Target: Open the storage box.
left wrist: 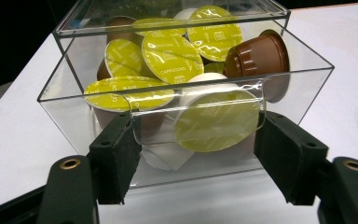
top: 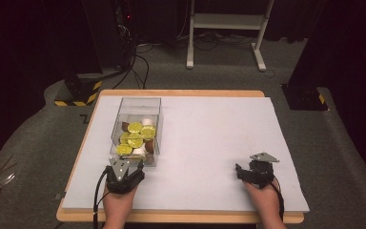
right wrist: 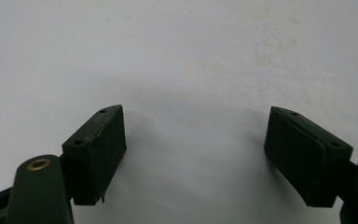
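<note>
A clear plastic box (top: pixel 138 101) stands at the left of the white table top, and several yellow-lidded coffee capsules (top: pixel 136 136) lie in it. In the left gripper view the capsules (left wrist: pixel 170 56) and a brown one (left wrist: pixel 261 53) lie behind the box's wall (left wrist: pixel 70 116). My left gripper (top: pixel 126 164) is at the box's near end. Its pads sit against both sides of the clear front tab (left wrist: pixel 196 100), so the left gripper (left wrist: pixel 198 154) is shut on it. My right gripper (top: pixel 240 171) rests at the near right, open over bare white surface (right wrist: pixel 193 149).
The white sheet (top: pixel 209 133) covers a wooden table (top: pixel 181 92). Beyond it are grey carpet, a white stand's legs (top: pixel 224 21), cables (top: pixel 140 67) and black equipment with yellow-black striped bases (top: pixel 76 93). A person's hands come in at the bottom edge.
</note>
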Action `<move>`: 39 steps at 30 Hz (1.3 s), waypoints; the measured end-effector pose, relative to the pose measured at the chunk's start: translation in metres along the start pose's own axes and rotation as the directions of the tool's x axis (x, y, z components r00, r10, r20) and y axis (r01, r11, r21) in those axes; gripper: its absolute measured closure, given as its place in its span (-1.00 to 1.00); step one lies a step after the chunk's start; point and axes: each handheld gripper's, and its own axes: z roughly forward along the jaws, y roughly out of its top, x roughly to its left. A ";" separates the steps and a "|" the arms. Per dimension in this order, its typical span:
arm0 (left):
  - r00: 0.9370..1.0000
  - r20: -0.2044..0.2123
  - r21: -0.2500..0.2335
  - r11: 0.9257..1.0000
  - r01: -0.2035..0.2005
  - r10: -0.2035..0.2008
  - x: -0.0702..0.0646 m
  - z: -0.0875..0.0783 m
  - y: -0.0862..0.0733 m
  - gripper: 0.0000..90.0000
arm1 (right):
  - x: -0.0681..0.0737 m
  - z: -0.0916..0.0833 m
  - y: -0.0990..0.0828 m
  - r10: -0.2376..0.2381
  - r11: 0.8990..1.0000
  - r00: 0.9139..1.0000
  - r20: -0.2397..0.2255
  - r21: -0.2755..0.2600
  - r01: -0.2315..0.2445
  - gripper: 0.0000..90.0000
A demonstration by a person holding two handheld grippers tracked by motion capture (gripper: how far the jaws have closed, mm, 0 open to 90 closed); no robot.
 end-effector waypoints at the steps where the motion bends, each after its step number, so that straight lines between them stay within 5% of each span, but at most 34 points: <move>1: 1.000 0.000 -0.002 1.000 0.001 -0.001 0.000 -0.001 0.000 -0.28 | 0.000 0.000 0.000 0.000 1.000 1.000 0.000 0.000 0.000 -0.54; 10: 1.000 0.004 -0.002 1.000 0.001 -0.001 0.001 -0.011 -0.003 -0.28 | 0.000 0.000 0.000 0.000 1.000 1.000 0.001 0.002 0.000 -0.54; 11: 0.987 0.004 -0.122 0.980 0.159 -0.159 -0.010 -0.004 -0.003 -0.28 | 0.000 0.000 0.000 0.000 1.000 1.000 0.001 0.002 0.000 -0.54; 12: 1.000 0.006 -0.006 1.000 0.005 -0.005 0.001 -0.013 -0.004 -0.28 | 0.000 0.000 0.000 0.000 1.000 1.000 0.001 0.002 0.000 -0.54; 39: 1.000 0.010 0.005 1.000 -0.003 0.003 0.002 -0.033 -0.011 -0.28 | 0.000 0.000 0.000 0.000 1.000 1.000 0.002 0.002 0.000 -0.54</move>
